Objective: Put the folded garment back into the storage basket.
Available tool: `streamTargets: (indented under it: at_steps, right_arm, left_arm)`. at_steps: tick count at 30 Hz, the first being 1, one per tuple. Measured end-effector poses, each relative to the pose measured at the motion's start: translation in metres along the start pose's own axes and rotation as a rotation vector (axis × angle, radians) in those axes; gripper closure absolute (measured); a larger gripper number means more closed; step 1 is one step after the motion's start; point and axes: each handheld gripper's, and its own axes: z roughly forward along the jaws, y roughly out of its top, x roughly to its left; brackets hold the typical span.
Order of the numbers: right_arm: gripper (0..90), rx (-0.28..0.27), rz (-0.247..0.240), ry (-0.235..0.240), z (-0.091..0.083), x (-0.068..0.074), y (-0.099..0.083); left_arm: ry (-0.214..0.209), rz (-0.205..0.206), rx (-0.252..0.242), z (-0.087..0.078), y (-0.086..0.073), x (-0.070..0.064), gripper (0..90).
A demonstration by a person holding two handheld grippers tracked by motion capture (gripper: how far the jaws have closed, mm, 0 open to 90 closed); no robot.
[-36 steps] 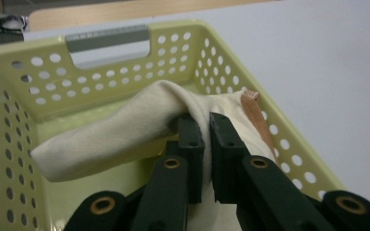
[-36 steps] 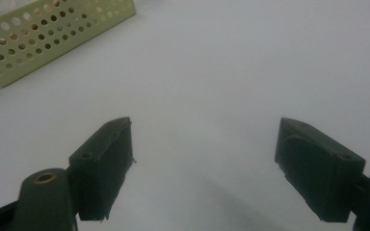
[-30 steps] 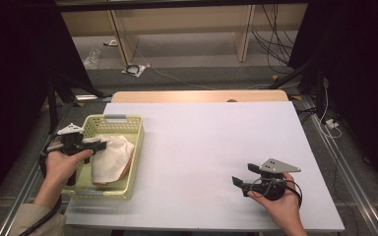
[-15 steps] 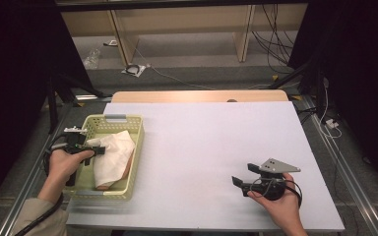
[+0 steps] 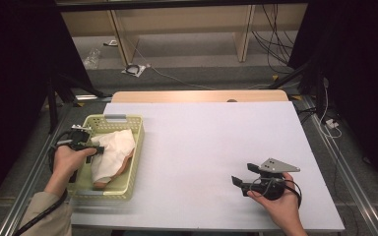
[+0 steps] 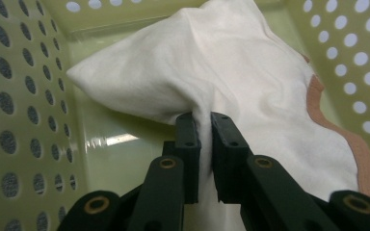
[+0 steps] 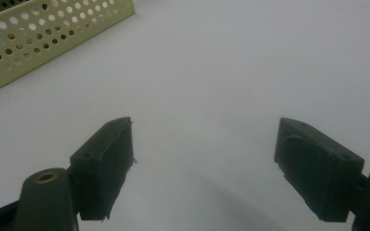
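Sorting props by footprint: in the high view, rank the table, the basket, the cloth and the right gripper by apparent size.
1. table
2. basket
3. cloth
4. right gripper; it sits nearer the camera, so cloth versus gripper is less certain.

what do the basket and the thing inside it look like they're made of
The basket looks like moulded plastic, pale yellow-green with a slight gloss: its walls carry regular round holes and the floor catches a highlight. The cloth inside looks like soft woven fabric, matt off-white with a peach edge: it creases and bunches where the left tool pinches it. The exact fibre is unclear.
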Motion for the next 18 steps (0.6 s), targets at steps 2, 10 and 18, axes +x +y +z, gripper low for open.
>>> streamTargets:
  at_steps: [2,10,18]
  right_arm:
    - [22.3,0.001,0.000,0.001,0.000,0.000,0.000]
    - [22.5,0.000,0.002,0.000,0.000,0.000,0.000]
    - [22.6,0.002,-0.001,0.002,0.001,0.000,0.000]
  left_arm:
    - [0.025,0.007,0.001,0.002,0.001,0.000,81.2]
    - [0.060,0.012,0.000,0.007,0.002,0.002,76.2]
    - [0.102,0.008,-0.151,-0.012,0.012,-0.005,59.7]
